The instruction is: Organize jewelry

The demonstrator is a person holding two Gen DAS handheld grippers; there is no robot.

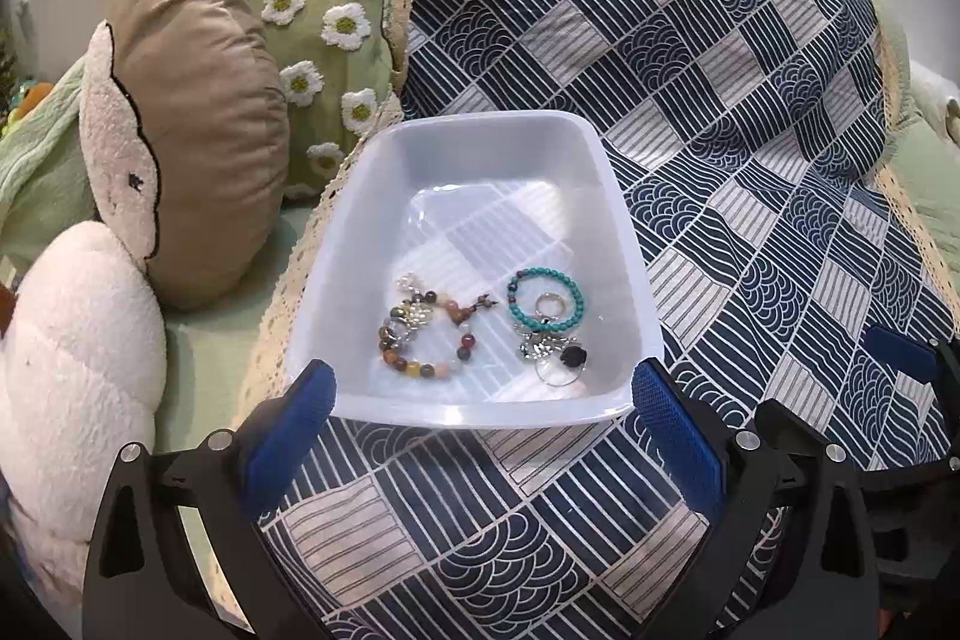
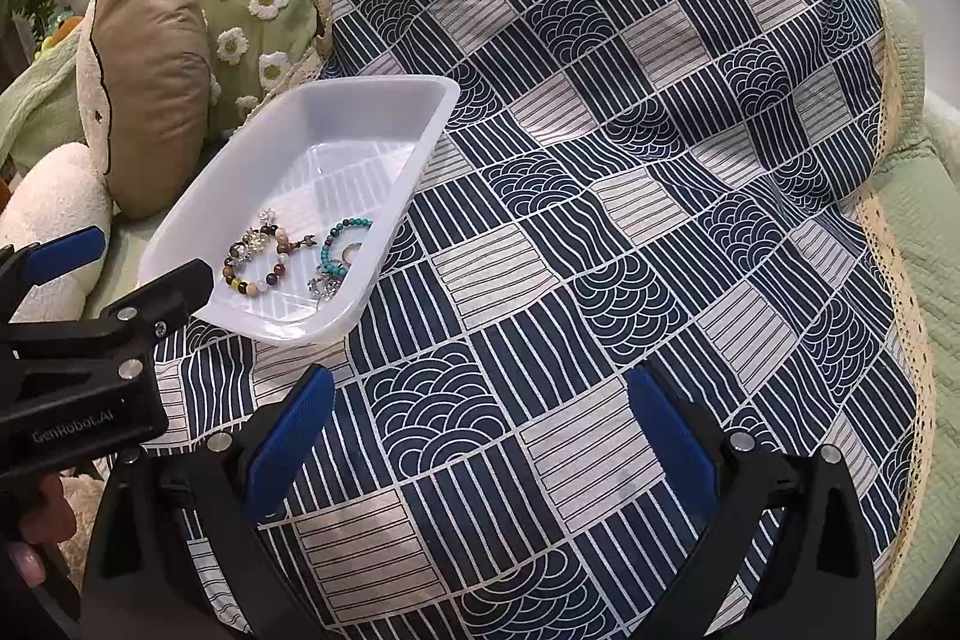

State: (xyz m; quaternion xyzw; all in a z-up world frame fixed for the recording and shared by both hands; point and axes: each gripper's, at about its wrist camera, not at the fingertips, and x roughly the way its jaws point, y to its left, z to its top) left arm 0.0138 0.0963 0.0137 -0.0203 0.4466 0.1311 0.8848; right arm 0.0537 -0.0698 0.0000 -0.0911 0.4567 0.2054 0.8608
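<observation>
A white plastic tray point(image 1: 624, 244) lies on the patterned blue cloth point(image 1: 750, 130). Inside it lie a multicoloured bead bracelet point(image 1: 420, 340), a turquoise bead bracelet point(image 1: 543, 298), a small ring point(image 1: 549, 305) and silver charm pieces point(image 1: 549, 349). My left gripper point(image 1: 480, 418) is open and empty, its fingers flanking the tray's near rim. My right gripper point(image 2: 480, 424) is open and empty over bare cloth point(image 2: 630, 160), right of the tray point(image 2: 414, 160). The bracelets point(image 2: 264, 262) show there too, and the left gripper point(image 2: 120, 274) stands at the tray's near end.
A brown and cream plush cushion point(image 1: 180, 130), a green daisy pillow point(image 1: 312, 10) and a white plush point(image 1: 72, 352) crowd the tray's left side. A lace trim point(image 2: 900, 292) edges the cloth, with green bedding point(image 2: 924, 370) beyond on the right.
</observation>
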